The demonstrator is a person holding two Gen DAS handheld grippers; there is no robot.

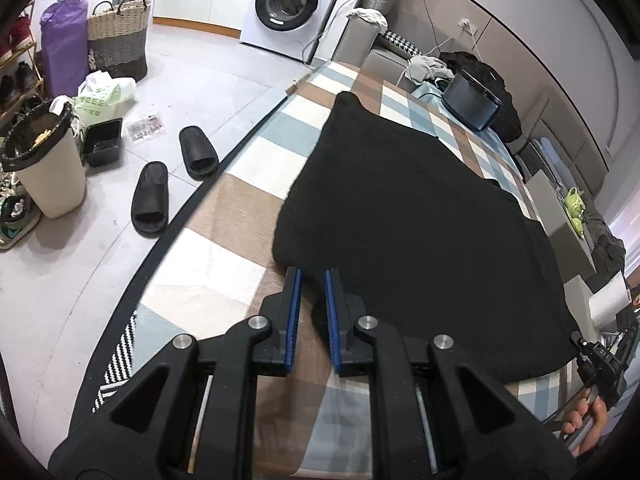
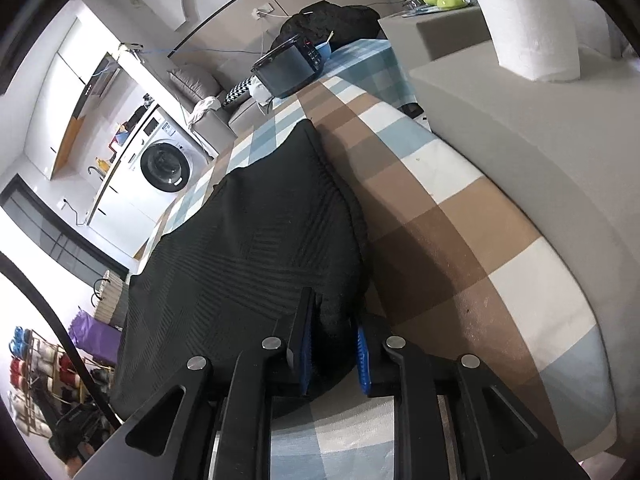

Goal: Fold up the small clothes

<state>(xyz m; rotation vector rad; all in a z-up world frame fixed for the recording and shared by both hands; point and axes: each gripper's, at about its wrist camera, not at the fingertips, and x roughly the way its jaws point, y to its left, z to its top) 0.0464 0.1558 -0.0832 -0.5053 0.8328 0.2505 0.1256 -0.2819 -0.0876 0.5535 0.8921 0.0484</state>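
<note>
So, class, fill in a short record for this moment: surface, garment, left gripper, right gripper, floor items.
surface: checked tablecloth
garment: black cloth lying flat on it, ribbed weave
left gripper: nearly shut, nothing between its fingers, at the cloth's near edge
right gripper: fingers closed on a bunched corner of the cloth
floor items: two black slippers, bin, washing machine

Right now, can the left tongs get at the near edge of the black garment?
Probably yes: the left tongs sit right at the black garment edge, with nothing between.
</note>
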